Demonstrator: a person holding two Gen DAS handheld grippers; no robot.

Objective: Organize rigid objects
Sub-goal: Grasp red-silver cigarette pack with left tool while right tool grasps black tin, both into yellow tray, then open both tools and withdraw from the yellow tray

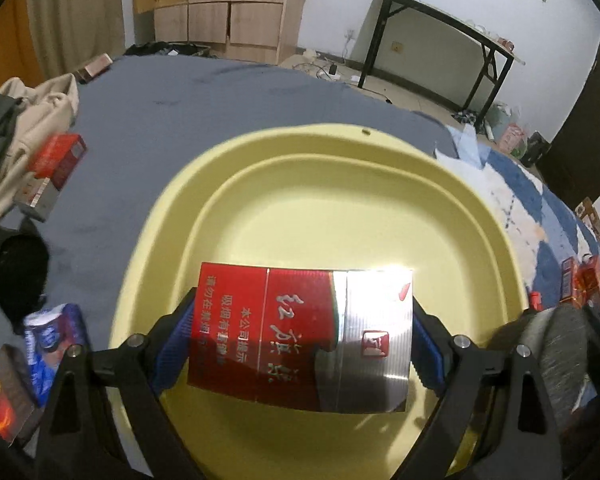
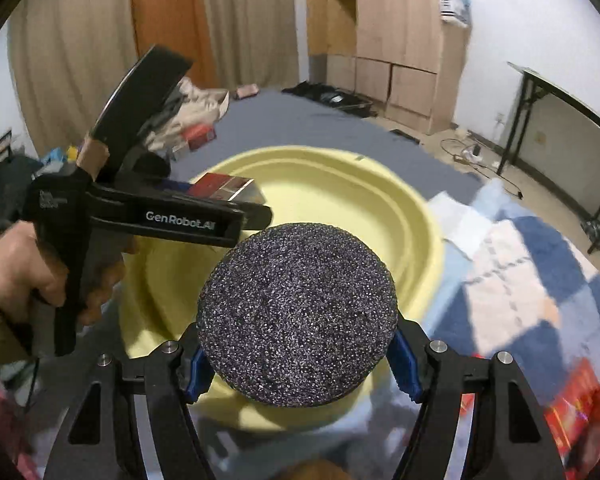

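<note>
My left gripper [image 1: 302, 336] clamps a red-and-silver cigarette pack [image 1: 300, 336] flat between its fingers, held level above the yellow basin [image 1: 340, 148]. To its right, my right gripper [image 2: 298, 354] squeezes a dark speckled round disc [image 2: 298, 314] over the basin's near rim.

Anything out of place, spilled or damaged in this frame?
Nothing stands out. The left gripper holds a red cigarette pack over the yellow basin; the right gripper holds a dark speckled disc at its rim.
</note>
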